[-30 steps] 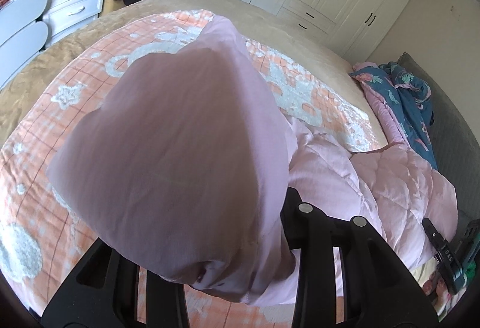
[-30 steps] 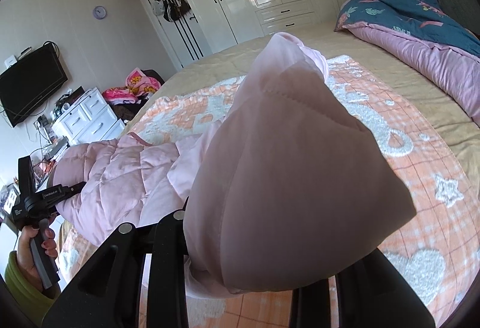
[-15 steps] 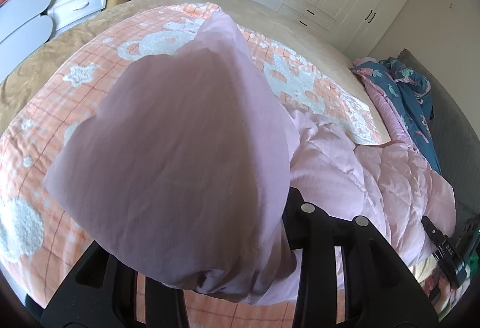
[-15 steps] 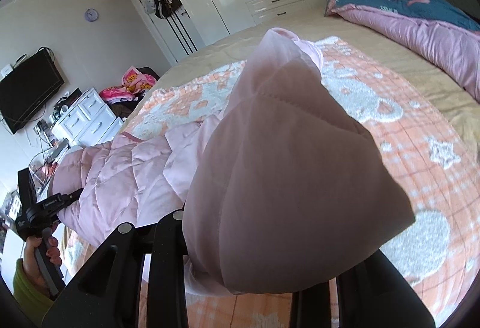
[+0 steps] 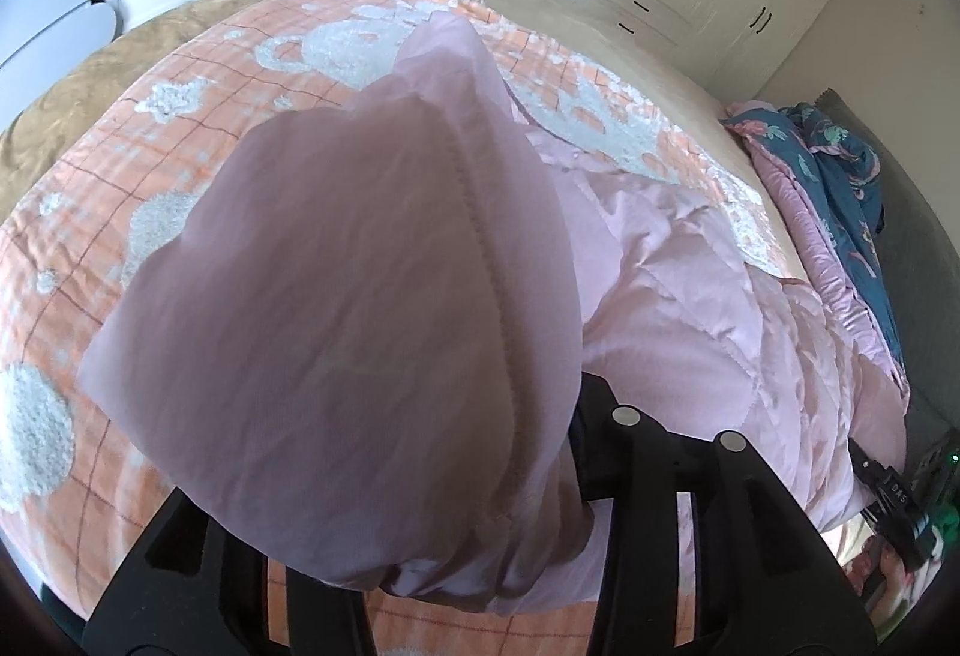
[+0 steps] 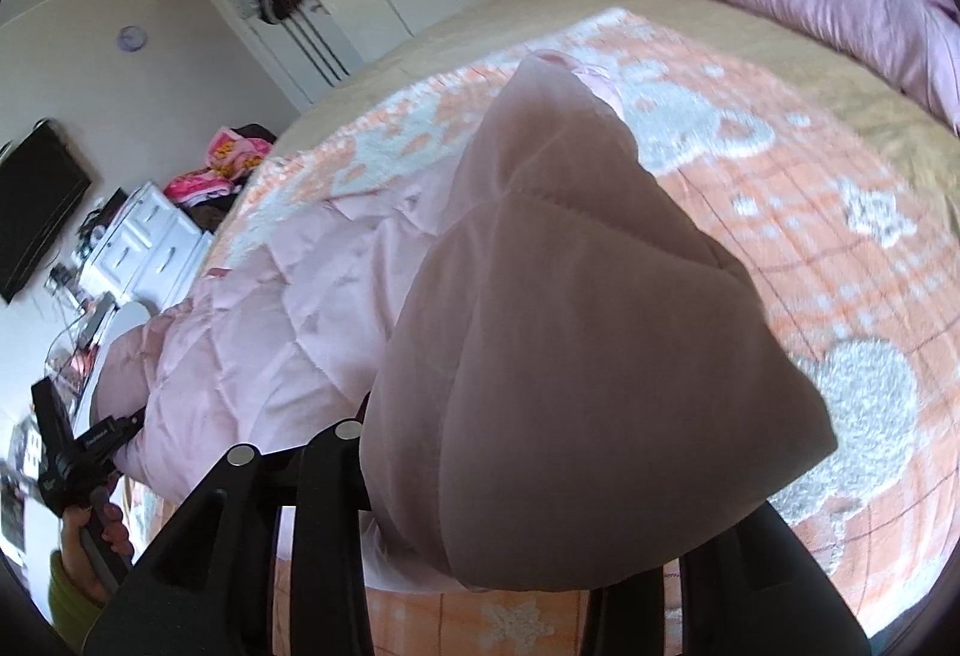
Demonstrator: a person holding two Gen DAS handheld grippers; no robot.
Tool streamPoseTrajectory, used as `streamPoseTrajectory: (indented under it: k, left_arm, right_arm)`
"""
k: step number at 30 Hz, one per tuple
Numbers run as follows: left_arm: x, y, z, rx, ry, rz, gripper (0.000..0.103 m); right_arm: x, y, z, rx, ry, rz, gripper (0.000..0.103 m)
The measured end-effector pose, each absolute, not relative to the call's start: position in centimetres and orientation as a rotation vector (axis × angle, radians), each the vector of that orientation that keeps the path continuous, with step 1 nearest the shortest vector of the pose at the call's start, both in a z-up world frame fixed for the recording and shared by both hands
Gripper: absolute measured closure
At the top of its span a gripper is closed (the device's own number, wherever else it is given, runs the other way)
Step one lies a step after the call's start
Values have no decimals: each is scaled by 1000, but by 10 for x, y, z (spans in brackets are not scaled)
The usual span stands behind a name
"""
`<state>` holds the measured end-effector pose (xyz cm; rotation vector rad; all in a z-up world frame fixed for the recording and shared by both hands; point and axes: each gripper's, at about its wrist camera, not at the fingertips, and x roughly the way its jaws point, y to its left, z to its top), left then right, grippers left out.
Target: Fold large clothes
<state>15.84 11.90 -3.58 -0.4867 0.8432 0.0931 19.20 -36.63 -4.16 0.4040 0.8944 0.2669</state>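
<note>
Draping over the left gripper (image 5: 480, 566) and the right gripper (image 6: 480, 554), the pink quilted coat (image 5: 690, 284) bunches between each pair of fingers, its fabric hiding the pads; both jaws are opening, and whether they still pinch it cannot be told. The coat's body lies between the grippers on the orange checked blanket (image 5: 198, 128). Ahead of the fingers, the blanket is bare to its far edge.

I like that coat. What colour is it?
Pale pink, quilted jacket; clearest in the left wrist view.
</note>
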Motion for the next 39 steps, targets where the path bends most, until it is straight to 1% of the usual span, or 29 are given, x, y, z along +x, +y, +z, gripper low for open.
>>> streamPoseTrajectory:
  k: [4, 5, 6, 10, 12, 14, 15, 17, 19, 24, 28, 29, 30, 35, 36, 37, 39]
  left_arm:
    - [164, 121, -41, -500, 854, 100, 67]
    - [164, 120, -42, -501, 857, 103, 67]
    - [164, 120, -42, -501, 858, 104, 66]
    - [163, 119, -42, -499, 862, 109, 66]
    - [163, 120, -42, -503, 862, 110, 66]
    - [162, 120, -42, -504, 862, 111, 66]
    - [162, 119, -42, -504, 862, 111, 66]
    - [161, 120, -42, -502, 862, 111, 66]
    - [161, 120, -42, -508, 862, 111, 66]
    - [159, 122, -43, -508, 860, 109, 65]
    - [156, 121, -43, -504, 860, 114, 63]
    - [156, 120, -43, -505, 860, 116, 63]
    - [154, 120, -43, -507, 858, 119, 62]
    - [148, 119, -38, -500, 855, 125, 56]
    - [145, 119, -37, -499, 854, 125, 50]
    - [142, 119, -35, -495, 853, 122, 42]
    - [135, 118, -30, -477, 849, 119, 33]
  right_arm:
    - [200, -366, -61, 404, 958, 212, 60]
    - [200, -366, -65, 409, 973, 203, 55]
    - [201, -366, -68, 412, 988, 198, 52]
    - [196, -369, -68, 428, 998, 192, 48]
    - [191, -370, -65, 430, 999, 180, 38]
    - [183, -369, -59, 414, 996, 177, 35]
    - [180, -370, -57, 410, 993, 171, 32]
    - [173, -373, -52, 409, 984, 160, 28]
    - [164, -377, -45, 404, 970, 151, 28]
    - [141, -385, -31, 366, 920, 107, 13]
    - [125, -390, -13, 349, 816, 103, 9]
    - [123, -388, -12, 340, 810, 118, 6]
    - [124, -386, -11, 331, 814, 130, 5]
    - [122, -369, -20, 281, 866, 162, 5]
    - [119, -369, -20, 290, 857, 164, 5]
    - [116, -369, -19, 290, 847, 164, 5]
    - [109, -368, -16, 279, 843, 171, 5]
